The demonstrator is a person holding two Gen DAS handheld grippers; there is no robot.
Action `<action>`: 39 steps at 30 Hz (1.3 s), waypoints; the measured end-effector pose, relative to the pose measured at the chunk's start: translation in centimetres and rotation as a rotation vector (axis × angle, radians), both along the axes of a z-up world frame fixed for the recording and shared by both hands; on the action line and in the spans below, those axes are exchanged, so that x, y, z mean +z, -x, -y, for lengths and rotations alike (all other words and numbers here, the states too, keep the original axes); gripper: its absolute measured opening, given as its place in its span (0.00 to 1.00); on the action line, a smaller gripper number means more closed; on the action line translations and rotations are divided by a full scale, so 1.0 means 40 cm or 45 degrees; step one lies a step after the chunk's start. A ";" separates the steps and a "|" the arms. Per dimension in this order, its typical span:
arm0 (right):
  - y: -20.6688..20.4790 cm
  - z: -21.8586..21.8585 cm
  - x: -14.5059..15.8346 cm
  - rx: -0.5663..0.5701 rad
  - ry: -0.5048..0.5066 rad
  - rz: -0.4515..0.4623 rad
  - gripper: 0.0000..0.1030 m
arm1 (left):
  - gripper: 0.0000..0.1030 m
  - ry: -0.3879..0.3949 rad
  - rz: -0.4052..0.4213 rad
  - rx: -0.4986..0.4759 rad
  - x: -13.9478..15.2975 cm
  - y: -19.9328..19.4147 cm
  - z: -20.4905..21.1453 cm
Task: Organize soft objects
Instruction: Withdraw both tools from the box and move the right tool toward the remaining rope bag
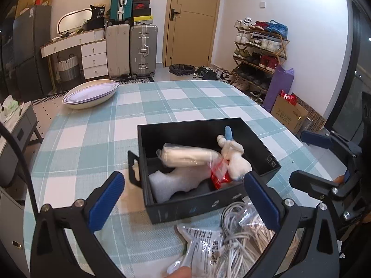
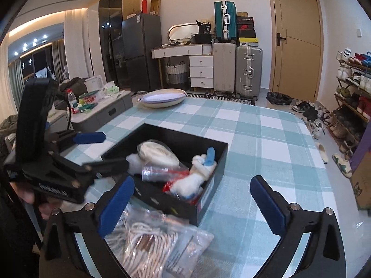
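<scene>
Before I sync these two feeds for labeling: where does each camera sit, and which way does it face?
Left wrist: on the left gripper, above the table's near edge, facing the black box and the door; the right gripper shows at right.
Right wrist: on the right gripper, facing the box from its right; the left gripper shows at left.
Shared: the box, the plush toy, the bagged white cable, the checked tablecloth.
</scene>
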State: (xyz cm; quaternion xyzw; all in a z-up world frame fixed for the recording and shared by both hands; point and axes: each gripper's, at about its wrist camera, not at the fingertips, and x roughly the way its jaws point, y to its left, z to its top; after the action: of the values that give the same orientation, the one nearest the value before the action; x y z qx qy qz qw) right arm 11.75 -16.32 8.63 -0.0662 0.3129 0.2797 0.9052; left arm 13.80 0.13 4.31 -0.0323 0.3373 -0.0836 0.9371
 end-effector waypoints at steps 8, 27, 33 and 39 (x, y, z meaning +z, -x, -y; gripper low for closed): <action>0.047 0.031 -0.009 -0.028 -0.003 -0.051 0.99 | 1.00 -0.063 0.011 0.021 -0.005 0.058 -0.010; 0.069 -0.024 -0.092 0.066 0.133 -0.187 0.99 | 1.00 -0.137 -0.053 -0.046 -0.020 0.099 0.003; 0.071 -0.042 -0.119 0.104 0.186 -0.238 0.99 | 1.00 -0.152 -0.075 -0.069 -0.029 0.098 0.015; 0.079 -0.057 -0.134 0.136 0.205 -0.256 0.99 | 1.00 -0.156 -0.090 -0.080 -0.035 0.095 0.022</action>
State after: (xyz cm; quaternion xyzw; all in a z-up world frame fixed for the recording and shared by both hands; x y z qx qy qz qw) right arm 8.60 -14.04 3.29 -0.1269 0.4195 0.3068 0.8449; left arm 9.99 -0.76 2.92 0.0330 0.3755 -0.0910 0.9218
